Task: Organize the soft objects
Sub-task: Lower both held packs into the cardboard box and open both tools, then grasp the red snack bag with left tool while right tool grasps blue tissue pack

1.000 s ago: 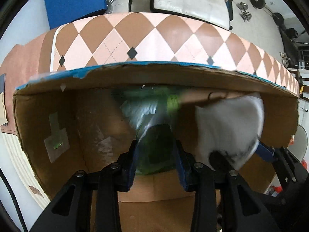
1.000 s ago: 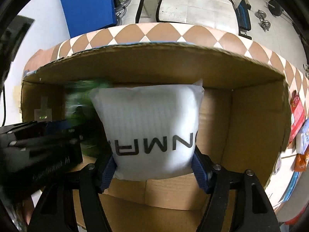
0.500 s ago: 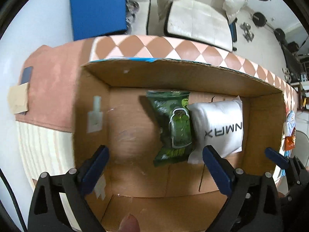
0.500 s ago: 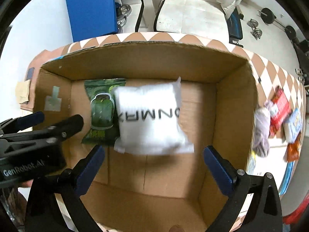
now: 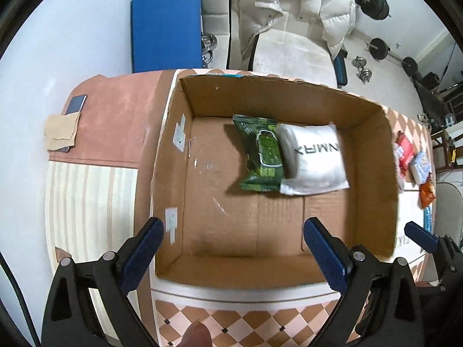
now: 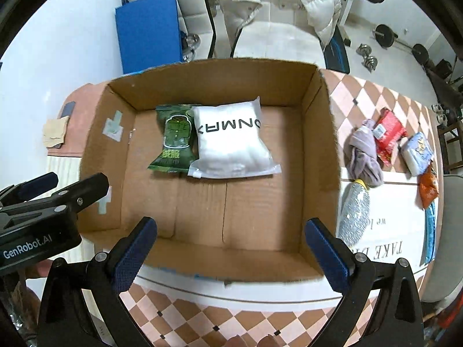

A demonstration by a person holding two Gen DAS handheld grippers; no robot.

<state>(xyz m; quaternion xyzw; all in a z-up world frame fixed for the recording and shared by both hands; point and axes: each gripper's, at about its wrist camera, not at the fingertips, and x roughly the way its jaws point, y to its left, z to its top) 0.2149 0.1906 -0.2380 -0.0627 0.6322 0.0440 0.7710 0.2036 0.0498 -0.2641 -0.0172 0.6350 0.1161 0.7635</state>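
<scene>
Nearest to us, the left gripper (image 5: 233,245) and the right gripper (image 6: 231,244) both hang above the near wall of the cardboard box (image 6: 321,150), fingers spread wide, grasping nothing and touching nothing.

Beyond them, toward the far wall of the box, the green packet (image 6: 175,138) and the white pouch (image 6: 231,141) lie flat on the box floor, side by side and touching, the pouch edge slightly over the packet.

Farther out, on the table (image 6: 376,92) to the right of the box, wait the grey cloth bundle (image 6: 363,153), the silver pouch (image 6: 354,214), the red packet (image 6: 389,134), the pale blue pack (image 6: 418,151) and an orange packet (image 6: 428,186).

We judge all of these light and yielding. The film wrappers look slippery, so we would pinch them across the plump middle, not the flat sealed edge. The cloth should compress readily, and we would take it at its knotted waist.
</scene>
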